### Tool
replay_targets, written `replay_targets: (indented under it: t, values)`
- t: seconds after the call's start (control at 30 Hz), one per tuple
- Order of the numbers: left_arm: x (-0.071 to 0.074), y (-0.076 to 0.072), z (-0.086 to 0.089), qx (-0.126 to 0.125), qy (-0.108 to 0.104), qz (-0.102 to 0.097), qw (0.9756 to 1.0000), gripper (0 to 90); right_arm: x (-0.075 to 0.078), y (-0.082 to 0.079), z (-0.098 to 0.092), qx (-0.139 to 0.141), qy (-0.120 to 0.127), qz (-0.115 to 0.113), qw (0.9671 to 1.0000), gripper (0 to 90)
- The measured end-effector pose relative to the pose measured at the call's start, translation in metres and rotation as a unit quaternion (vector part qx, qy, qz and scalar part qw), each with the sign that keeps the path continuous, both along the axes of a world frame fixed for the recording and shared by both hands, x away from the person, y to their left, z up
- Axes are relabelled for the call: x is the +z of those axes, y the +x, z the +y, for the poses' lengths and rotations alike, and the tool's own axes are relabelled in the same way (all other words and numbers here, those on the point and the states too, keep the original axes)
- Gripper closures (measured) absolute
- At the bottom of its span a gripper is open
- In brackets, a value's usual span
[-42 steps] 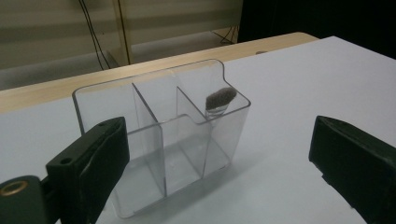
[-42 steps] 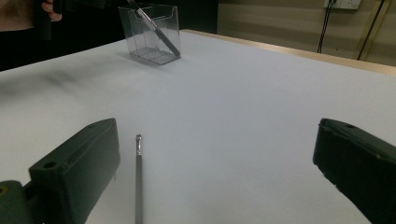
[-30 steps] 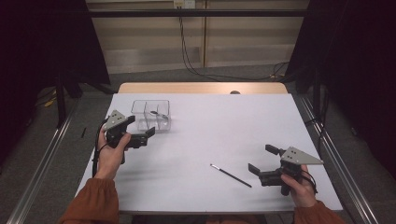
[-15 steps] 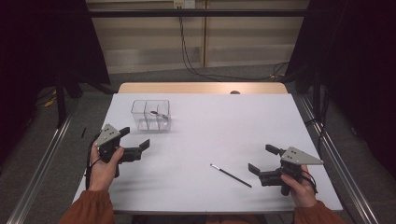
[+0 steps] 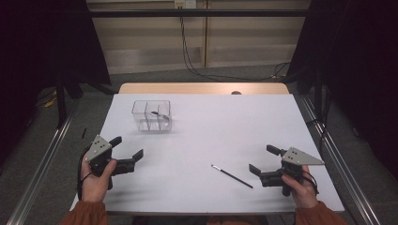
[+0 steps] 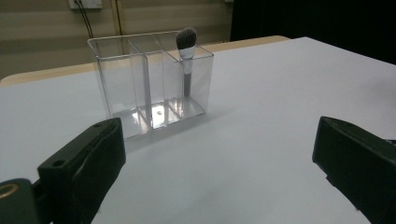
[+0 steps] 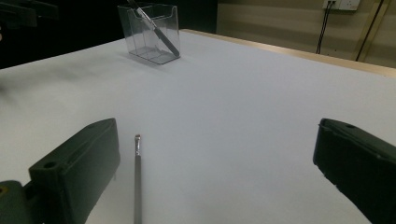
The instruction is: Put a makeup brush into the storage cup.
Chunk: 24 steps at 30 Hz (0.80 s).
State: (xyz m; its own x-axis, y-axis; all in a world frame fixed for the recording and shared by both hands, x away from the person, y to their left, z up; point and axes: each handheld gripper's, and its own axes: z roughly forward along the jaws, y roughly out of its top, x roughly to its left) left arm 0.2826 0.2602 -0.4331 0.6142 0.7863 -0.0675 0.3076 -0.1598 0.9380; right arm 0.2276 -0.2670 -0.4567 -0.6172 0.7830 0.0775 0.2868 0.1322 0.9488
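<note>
Left gripper (image 5: 126,154) — held low over the table's (image 5: 211,131) near left part, jaws standing wide apart with nothing between them, pointed toward the organiser and well short of it.
Right gripper (image 5: 265,161) — held over the near right part, jaws likewise spread, holding nothing.
Thin brush (image 5: 231,176) — lying flat on the white tabletop, just to the left of the right gripper's jaws; in the right gripper view it (image 7: 137,177) lies beside the left-hand jaw, tip pointing away.
Clear organiser (image 5: 151,116) — three compartments, standing toward the far left.
Fluffy brush (image 6: 187,56) — leaning in an end compartment, bristles up above the rim
</note>
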Motion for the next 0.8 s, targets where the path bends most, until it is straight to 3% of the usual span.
replay_targets:
  t: [0.33, 0.43, 0.8]
  values:
    - [-0.004, -0.022, 0.002, -0.004, 0.005, -0.007, 1.0, 2.7, 0.0, 0.001, 0.0, -0.008, 0.003, 0.004, 1.0, 0.1]
    - [-0.003, -0.028, 0.004, 0.007, 0.003, -0.014, 0.9999, 1.5, 0.0, 0.0, -0.001, -0.006, 0.003, 0.003, 1.0, 0.1]
    - [-0.006, -0.044, 0.008, 0.015, 0.002, -0.006, 0.9999, 1.8, 0.001, 0.0, -0.001, -0.004, 0.002, 0.004, 1.0, 0.1]
